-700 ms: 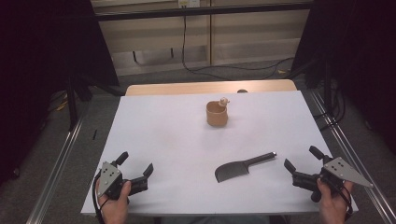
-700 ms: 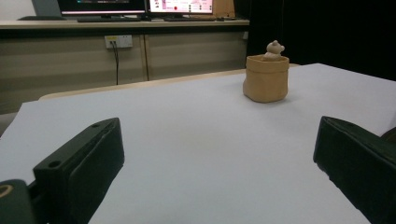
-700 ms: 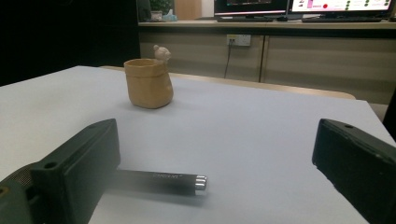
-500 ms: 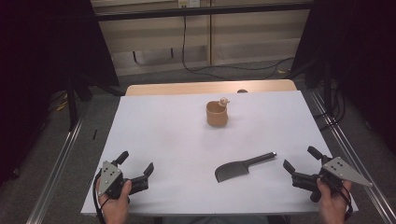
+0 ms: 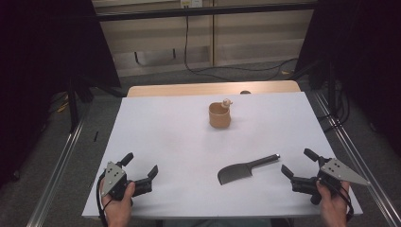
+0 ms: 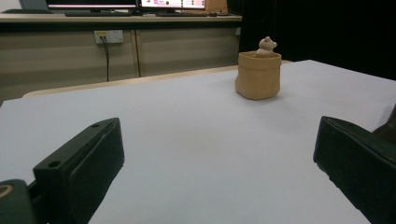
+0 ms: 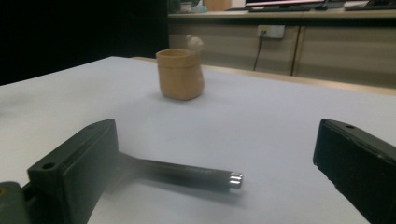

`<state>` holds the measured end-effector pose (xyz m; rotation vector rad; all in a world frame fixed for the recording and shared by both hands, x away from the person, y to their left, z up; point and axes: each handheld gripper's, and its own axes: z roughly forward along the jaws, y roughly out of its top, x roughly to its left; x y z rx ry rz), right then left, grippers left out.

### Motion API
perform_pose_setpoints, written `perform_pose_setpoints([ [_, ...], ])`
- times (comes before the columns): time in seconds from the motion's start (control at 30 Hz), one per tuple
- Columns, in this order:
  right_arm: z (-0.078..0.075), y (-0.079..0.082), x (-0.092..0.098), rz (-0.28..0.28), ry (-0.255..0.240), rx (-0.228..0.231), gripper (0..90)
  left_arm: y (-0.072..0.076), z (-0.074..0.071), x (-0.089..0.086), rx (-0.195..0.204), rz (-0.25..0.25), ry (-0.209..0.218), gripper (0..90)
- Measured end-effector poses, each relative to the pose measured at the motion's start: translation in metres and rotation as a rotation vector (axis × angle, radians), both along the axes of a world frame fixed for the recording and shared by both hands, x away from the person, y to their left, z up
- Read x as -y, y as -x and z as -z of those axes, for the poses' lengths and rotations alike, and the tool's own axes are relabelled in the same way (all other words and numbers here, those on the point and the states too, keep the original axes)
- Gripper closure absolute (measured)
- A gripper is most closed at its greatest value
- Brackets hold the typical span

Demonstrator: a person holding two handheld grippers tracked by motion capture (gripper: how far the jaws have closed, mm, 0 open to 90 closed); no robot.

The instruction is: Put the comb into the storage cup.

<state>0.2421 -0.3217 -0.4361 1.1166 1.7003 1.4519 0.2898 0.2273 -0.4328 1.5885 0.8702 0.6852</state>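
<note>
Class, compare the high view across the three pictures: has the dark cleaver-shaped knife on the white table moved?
No. The dark cleaver-shaped knife lies in the same spot, handle angled toward the table's right edge, same offset from the tan cup.

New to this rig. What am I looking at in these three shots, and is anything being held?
No robot here: a person holds a two-jaw gripper in each hand. The high view looks down on a white table, with the left gripper and right gripper at its near edge. The other two shots come from cameras riding on each gripper, looking out between its black jaws. On the table stand a small tan pot with a tiny bear figure at its rim, and a dark cleaver lying flat nearer the right gripper. Both grippers are open, holding nothing.
</note>
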Motion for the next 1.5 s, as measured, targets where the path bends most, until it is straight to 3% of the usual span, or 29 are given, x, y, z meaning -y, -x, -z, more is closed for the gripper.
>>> perform_pose_setpoints([
  [0.23,-0.004,-0.001,-0.005,0.001,0.027,0.007,0.0,0.000,0.000,0.000,-0.005,-0.002,-0.011,1.8],
  [0.33,-0.005,-0.003,-0.005,-0.009,0.000,-0.009,0.0,-0.002,0.002,0.000,-0.012,-0.003,-0.007,1.9],
  [0.37,-0.007,-0.005,-0.006,0.020,0.008,-0.005,0.0,-0.002,0.001,0.000,-0.010,-0.003,-0.011,1.9],
  [0.47,-0.009,-0.008,-0.007,0.026,0.016,-0.007,0.0,-0.001,0.001,-0.001,-0.010,-0.001,-0.006,1.8],
  [0.67,-0.014,-0.016,-0.015,-0.039,0.028,-0.028,0.0,0.000,0.000,-0.002,0.002,-0.012,-0.011,1.8],
  [1.23,-0.025,-0.047,-0.023,-0.079,0.051,-0.081,0.4,0.002,-0.001,0.000,0.003,-0.008,-0.013,1.8],
  [1.33,-0.029,-0.053,-0.025,-0.110,0.055,-0.107,1.9,0.003,0.000,-0.001,-0.011,0.000,0.003,1.8],
  [1.47,-0.033,-0.062,-0.031,-0.153,0.076,-0.145,1.4,0.003,0.000,0.001,0.009,-0.001,0.024,1.8],
  [1.5,-0.033,-0.064,-0.032,-0.164,0.077,-0.149,1.4,0.003,0.000,0.001,0.008,-0.003,0.007,1.8],
])
